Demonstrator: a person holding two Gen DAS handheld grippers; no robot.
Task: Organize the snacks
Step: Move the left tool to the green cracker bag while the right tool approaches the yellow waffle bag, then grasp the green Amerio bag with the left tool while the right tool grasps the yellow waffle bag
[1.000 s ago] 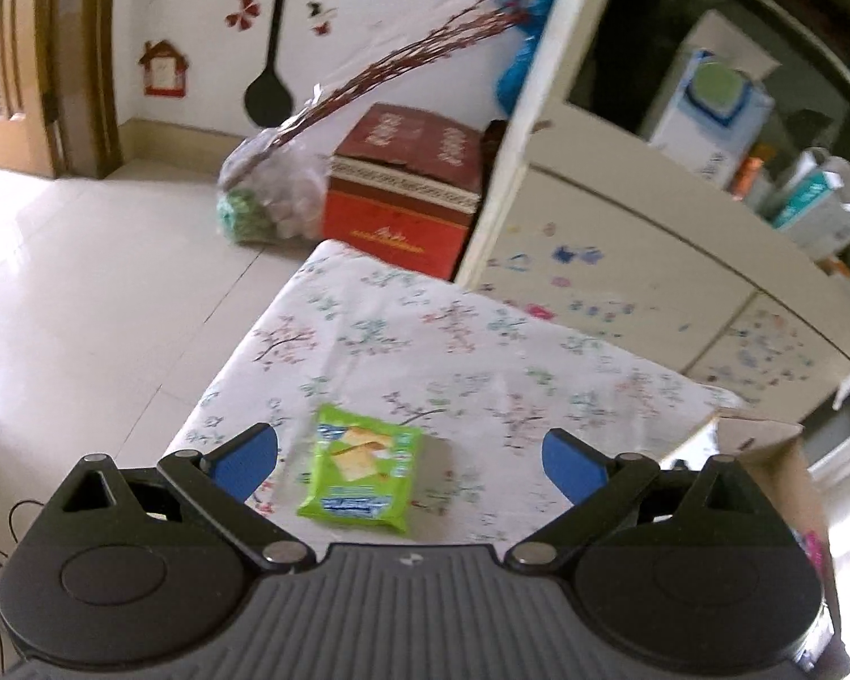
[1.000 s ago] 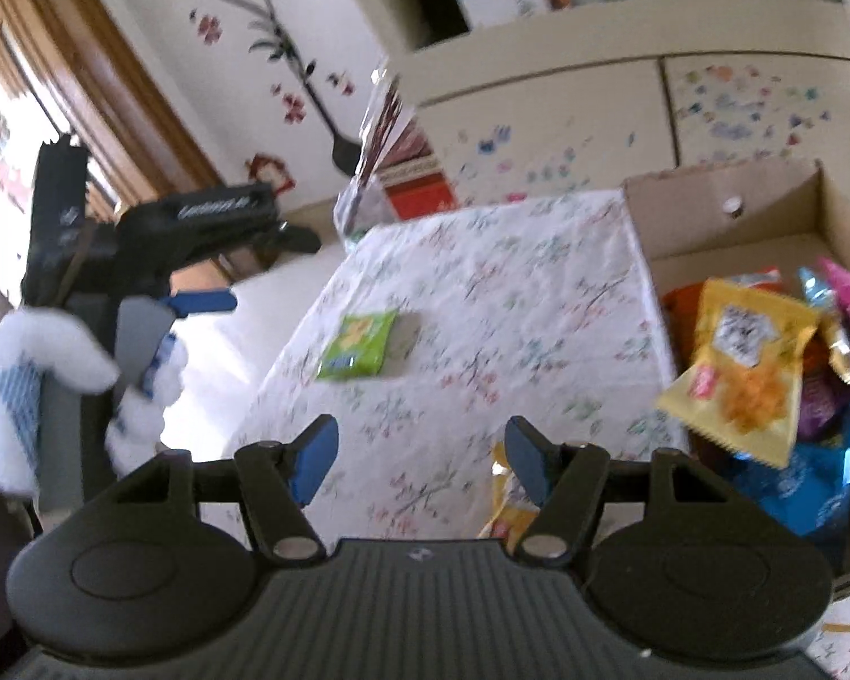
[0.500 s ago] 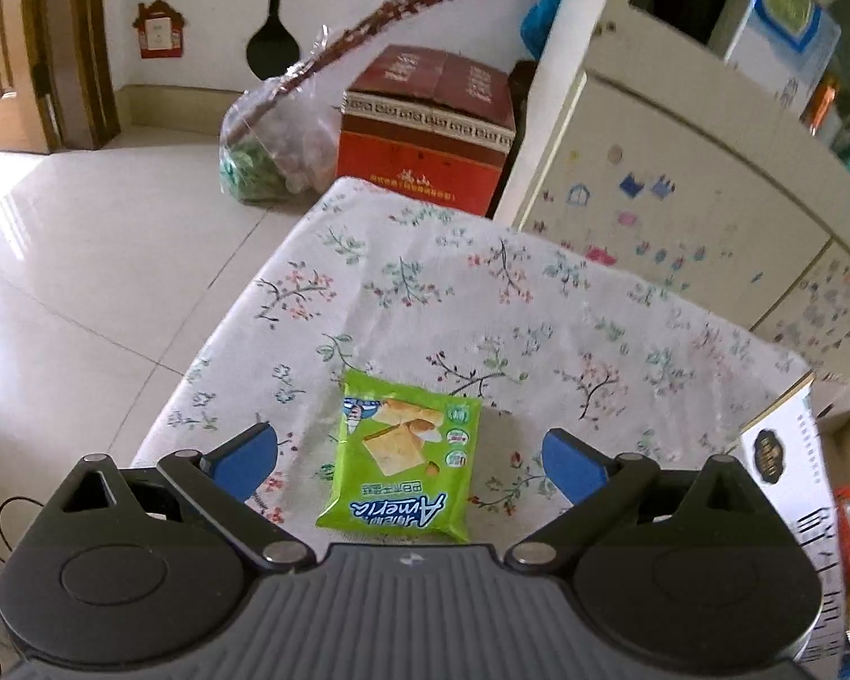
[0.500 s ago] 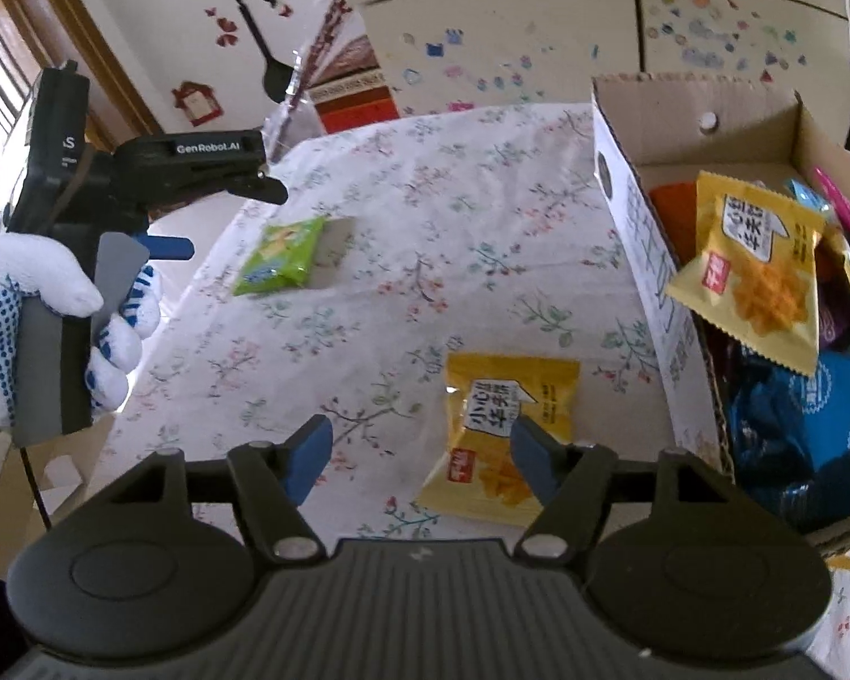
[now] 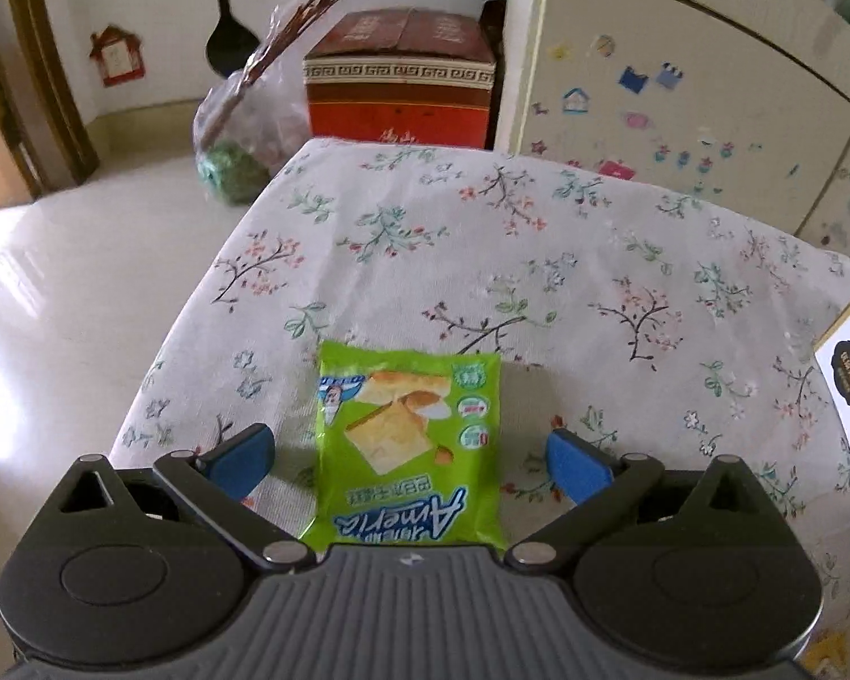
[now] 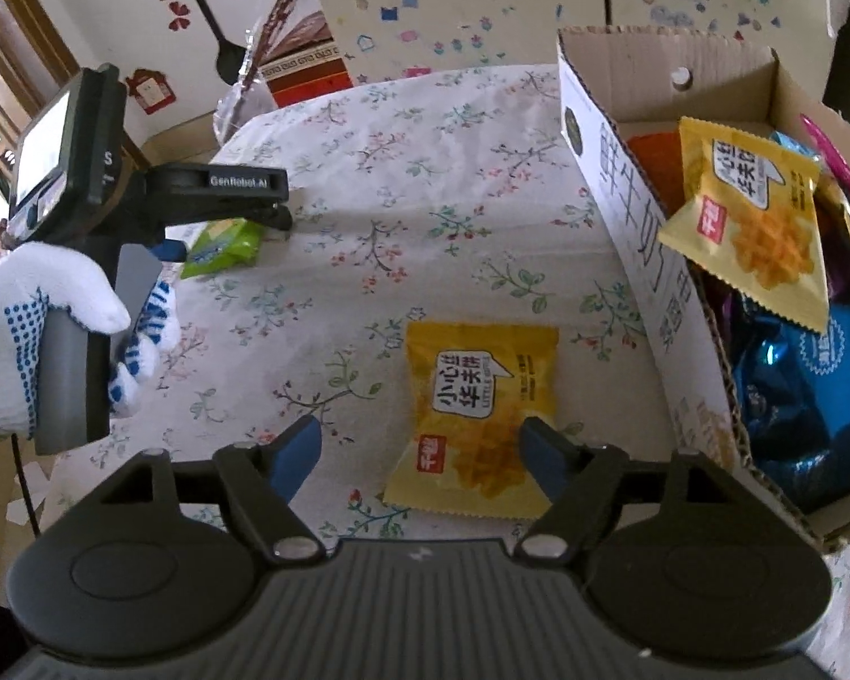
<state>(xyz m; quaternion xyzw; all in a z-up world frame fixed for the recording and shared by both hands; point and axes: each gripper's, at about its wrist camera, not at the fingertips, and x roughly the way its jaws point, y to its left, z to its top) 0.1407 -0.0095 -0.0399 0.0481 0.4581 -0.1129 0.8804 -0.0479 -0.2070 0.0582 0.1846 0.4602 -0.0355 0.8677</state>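
Observation:
A green cracker packet [image 5: 407,442] lies flat on the floral tablecloth [image 5: 481,260]. My left gripper [image 5: 408,453] hangs open right over it, one blue pad on each side and neither touching. The right wrist view also catches this green packet [image 6: 221,246] under the left gripper [image 6: 266,215], held by a white-gloved hand [image 6: 39,328]. A yellow snack packet [image 6: 476,413] lies near the table's front. My right gripper [image 6: 422,445] is low over it, its jaws opening, the packet between the pads without being pressed.
A cardboard box [image 6: 623,181] stands on the right of the table, holding a second yellow packet [image 6: 753,215], blue bags [image 6: 793,385] and other snacks. Beyond the table are a red carton [image 5: 399,79], a plastic bag [image 5: 238,136] and a stickered cabinet [image 5: 680,90].
Both grippers have come down toward the table. The green packet now sits between the left pads, and the yellow packet has come up between the right pads, which stand wider apart.

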